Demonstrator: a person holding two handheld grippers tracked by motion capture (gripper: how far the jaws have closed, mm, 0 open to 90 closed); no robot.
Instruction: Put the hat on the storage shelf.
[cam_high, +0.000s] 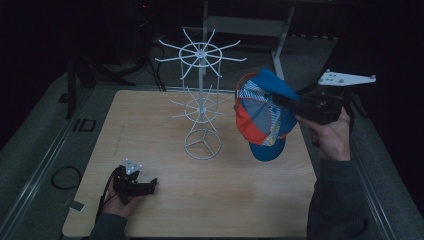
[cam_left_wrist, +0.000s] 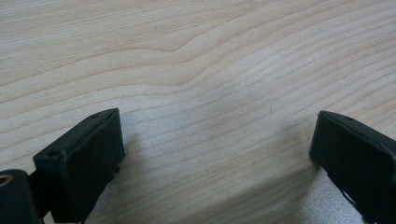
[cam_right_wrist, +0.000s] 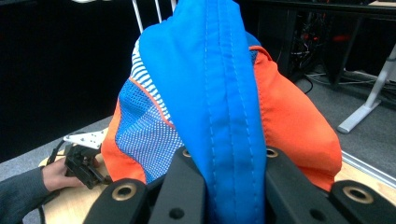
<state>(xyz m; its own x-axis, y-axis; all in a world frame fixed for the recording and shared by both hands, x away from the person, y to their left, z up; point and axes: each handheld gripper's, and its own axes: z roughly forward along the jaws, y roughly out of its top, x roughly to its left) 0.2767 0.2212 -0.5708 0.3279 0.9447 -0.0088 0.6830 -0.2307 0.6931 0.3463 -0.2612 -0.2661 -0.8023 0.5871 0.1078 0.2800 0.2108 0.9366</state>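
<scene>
A blue, orange and striped cap (cam_high: 262, 116) hangs in the air above the table's right side, just right of a white wire display stand (cam_high: 201, 90). My right gripper (cam_high: 285, 102) is shut on the cap's blue fabric (cam_right_wrist: 224, 93), which is pinched between its jaws. The stand's spokes are bare, and the cap hangs close beside them without touching. My left gripper (cam_high: 150, 186) rests low on the wooden table (cam_high: 210, 200) near the front left, open, with nothing but bare wood (cam_left_wrist: 215, 140) between its fingers (cam_left_wrist: 84, 158).
The stand's round base (cam_high: 202, 144) sits at the table's middle. Metal table legs (cam_high: 282, 35) and cables stand in the dark behind. A cable loop (cam_high: 65, 177) lies on the floor to the left. The other hand and its gripper (cam_right_wrist: 84, 163) lie beyond the cap.
</scene>
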